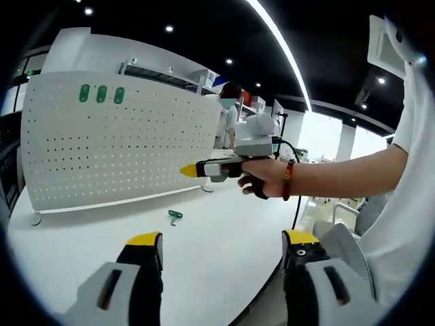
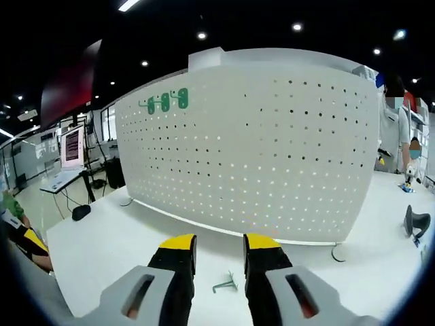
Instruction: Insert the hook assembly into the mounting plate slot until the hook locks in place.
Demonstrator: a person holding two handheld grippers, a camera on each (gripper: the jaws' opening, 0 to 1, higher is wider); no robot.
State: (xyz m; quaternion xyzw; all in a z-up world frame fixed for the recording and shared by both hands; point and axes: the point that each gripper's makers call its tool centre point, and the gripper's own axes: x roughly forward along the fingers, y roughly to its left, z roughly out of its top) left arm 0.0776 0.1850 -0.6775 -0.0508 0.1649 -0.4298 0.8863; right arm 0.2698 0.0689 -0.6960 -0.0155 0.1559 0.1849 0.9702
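Your right claw (image 2: 219,261) hangs part-open and empty just above the green hook (image 2: 225,284) lying flat on the table (image 2: 102,244); your left claw (image 1: 221,248) is wide open, empty. Close off-centre and the hook may skid away, short of the pegboard (image 2: 272,163).

— What do we see of the hook (image 1: 175,216)?

— We see a small green hook, lying flat on the white desk (image 1: 204,251), loose, near the foot of the board.

— And the mounting plate (image 1: 115,142)?

— It is a white perforated board, standing upright on the desk. Three green hooks (image 2: 168,102) sit near its upper corner.
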